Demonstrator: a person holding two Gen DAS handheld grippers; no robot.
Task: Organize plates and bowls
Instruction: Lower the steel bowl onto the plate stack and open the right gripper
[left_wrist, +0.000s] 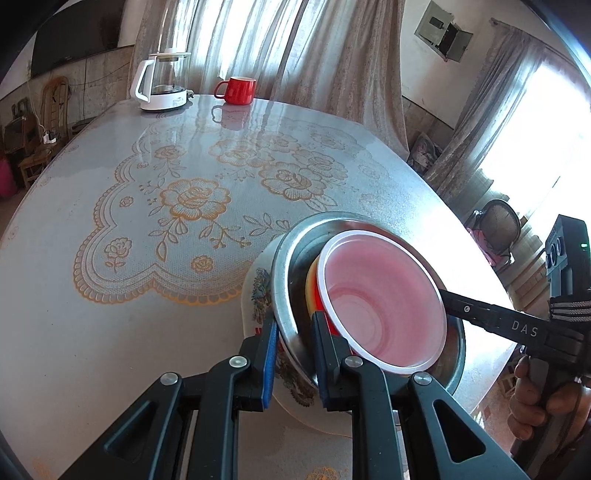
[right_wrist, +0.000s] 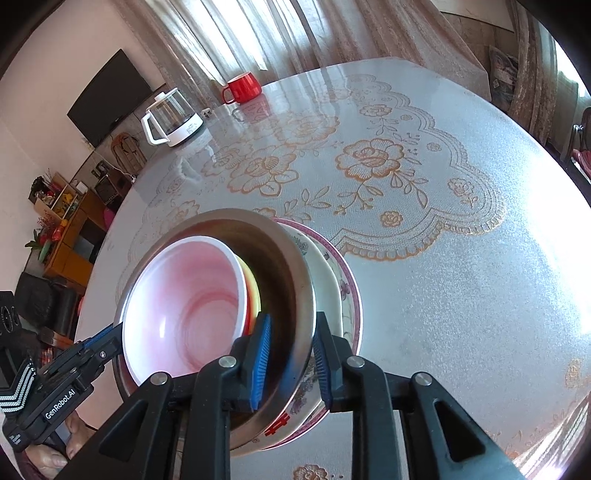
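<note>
While the stack rests on the table, the steel bowl, nested on floral plates and holding a pink bowl, is straddled at opposite rims: the left gripper is clamped narrowly on it, whereas the right gripper is slightly parted, its pads seemingly clear.

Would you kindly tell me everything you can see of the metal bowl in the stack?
The metal bowl is round, silvery and looks like steel, with a flat rolled rim and a dark, shiny inside. It sits on a flowered plate near the table edge. Nested inside it is a white-rimmed pink bowl with a yellow one beneath. The left gripper and the right gripper each straddle its rim on opposite sides; the right one's pads look slightly clear of it.
</note>
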